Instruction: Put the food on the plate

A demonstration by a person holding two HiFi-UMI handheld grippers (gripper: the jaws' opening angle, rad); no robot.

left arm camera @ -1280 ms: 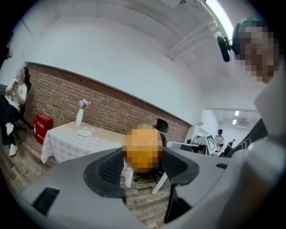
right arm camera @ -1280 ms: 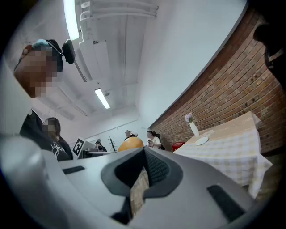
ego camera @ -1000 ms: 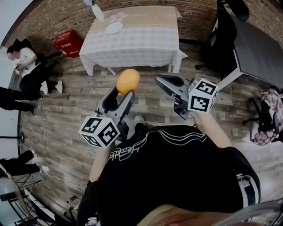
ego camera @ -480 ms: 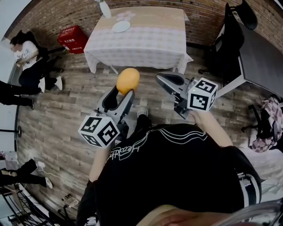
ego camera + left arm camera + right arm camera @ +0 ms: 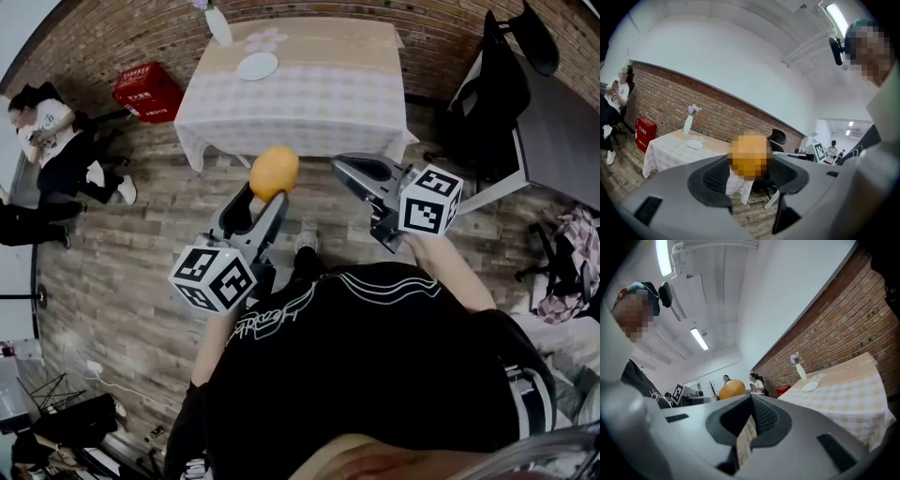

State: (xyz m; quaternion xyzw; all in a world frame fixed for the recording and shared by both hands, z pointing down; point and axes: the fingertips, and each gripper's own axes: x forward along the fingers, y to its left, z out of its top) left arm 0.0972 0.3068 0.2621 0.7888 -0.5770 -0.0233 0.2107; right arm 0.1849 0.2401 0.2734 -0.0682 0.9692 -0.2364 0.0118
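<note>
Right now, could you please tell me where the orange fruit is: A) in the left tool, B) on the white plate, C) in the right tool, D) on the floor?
A: the left tool clamps the orange fruit between its pads, well short of the white plate on the table.

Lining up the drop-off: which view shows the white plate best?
The head view: the plate shows whole from above on the table, near the vase. Both gripper views show it small, far off and nearly edge-on.
</note>
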